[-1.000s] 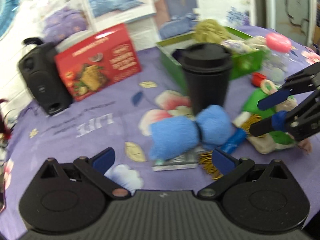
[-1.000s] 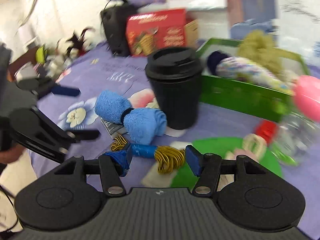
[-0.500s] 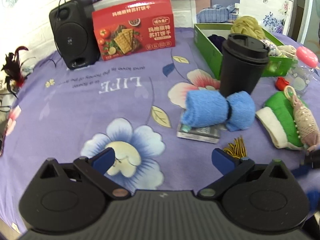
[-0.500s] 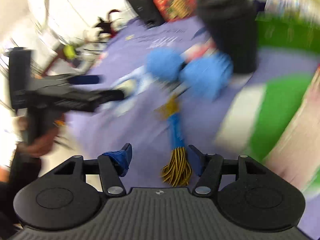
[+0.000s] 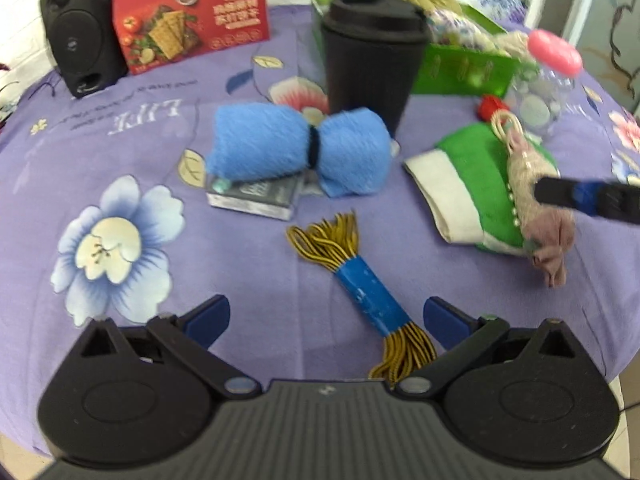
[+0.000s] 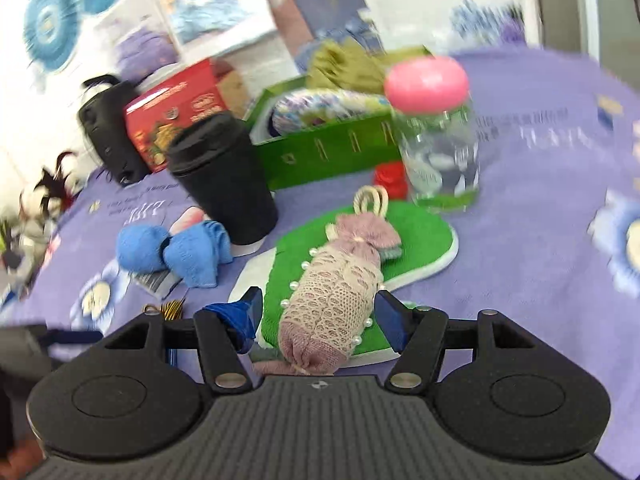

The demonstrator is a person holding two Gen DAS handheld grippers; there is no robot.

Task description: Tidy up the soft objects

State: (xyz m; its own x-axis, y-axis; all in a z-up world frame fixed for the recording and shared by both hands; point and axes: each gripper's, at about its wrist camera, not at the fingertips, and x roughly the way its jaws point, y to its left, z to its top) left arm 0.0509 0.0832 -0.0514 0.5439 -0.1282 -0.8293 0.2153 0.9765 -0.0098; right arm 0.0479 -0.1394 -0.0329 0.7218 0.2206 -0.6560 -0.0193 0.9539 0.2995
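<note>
Home: floral bedspread [image 5: 248,272], bedding posters [image 6: 208,12].

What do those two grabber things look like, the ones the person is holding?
Both look alike. The left gripper and the right gripper each have a black ribbed body, two round black discs side by side, angular black linkage arms with small silver pins, and short fingers tipped with blue pads. On the right one, a blue pad looks wrapped and crumpled. No cables or sleeves show.
</note>
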